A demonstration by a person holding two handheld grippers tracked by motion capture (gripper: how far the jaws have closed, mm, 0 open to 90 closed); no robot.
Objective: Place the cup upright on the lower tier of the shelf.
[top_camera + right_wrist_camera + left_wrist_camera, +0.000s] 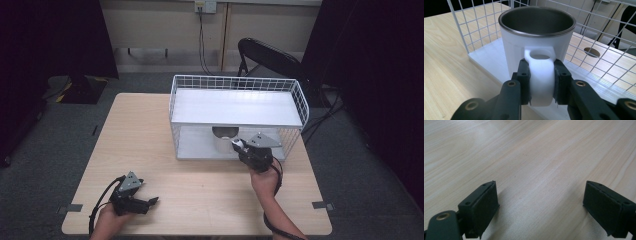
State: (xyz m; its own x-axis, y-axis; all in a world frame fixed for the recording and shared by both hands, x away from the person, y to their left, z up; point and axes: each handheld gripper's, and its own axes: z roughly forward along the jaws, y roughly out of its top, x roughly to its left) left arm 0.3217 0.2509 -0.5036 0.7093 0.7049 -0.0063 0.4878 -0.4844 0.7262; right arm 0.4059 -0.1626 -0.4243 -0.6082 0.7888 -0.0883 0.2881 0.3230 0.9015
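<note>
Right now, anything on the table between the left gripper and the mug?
Nothing: in the high view, bare wooden table runs from the left gripper to the white mug, which stands on the wire rack's lower shelf, handle clamped by the right gripper.

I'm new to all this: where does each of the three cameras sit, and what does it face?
High view: above the person's side, looking down on table, wire rack, both forearms.
Left gripper view: on left tongs, facing bare tabletop, jaws apart.
Right gripper view: on right tongs, clamped on mug handle.
Shared: mug and rack, high and right.
</note>
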